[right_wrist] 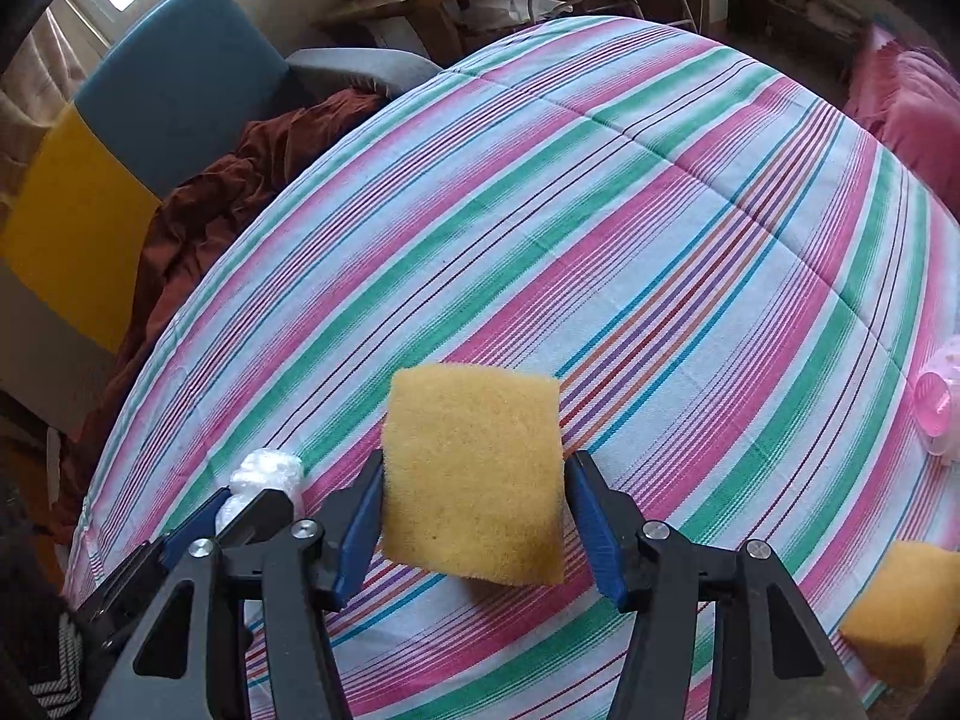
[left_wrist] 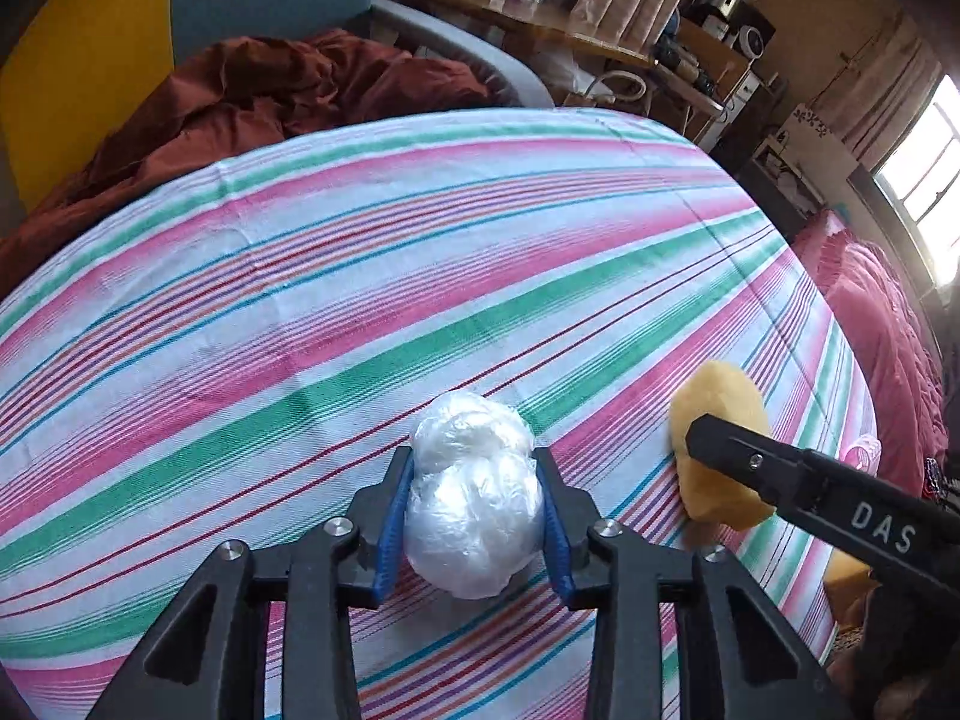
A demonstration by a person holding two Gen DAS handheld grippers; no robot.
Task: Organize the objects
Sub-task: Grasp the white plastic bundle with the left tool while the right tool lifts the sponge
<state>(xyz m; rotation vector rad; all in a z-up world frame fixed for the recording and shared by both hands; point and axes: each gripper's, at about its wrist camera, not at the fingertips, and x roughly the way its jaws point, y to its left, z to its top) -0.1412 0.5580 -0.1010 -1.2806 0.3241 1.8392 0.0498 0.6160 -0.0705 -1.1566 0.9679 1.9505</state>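
Note:
A crumpled ball of clear plastic wrap (left_wrist: 471,510) rests on the striped tablecloth (left_wrist: 420,276), and my left gripper (left_wrist: 474,462) is shut on it, a blue pad pressed to each side. The same ball (right_wrist: 267,471) shows in the right wrist view at lower left, beside the left gripper's fingers (right_wrist: 252,516). My right gripper (right_wrist: 474,468) is shut on a yellow sponge (right_wrist: 474,474), held flat-on a little above the cloth. In the left wrist view that sponge (left_wrist: 720,402) sits at the right behind a black finger (left_wrist: 738,450) of the right gripper.
A second yellow sponge (right_wrist: 906,612) lies at the table's near right edge. A pink plastic container (right_wrist: 936,414) sits further along that edge. A blue and yellow chair (right_wrist: 180,78) with rust-red cloth (left_wrist: 252,96) stands beyond the table, with a cluttered wooden desk (left_wrist: 540,18) behind.

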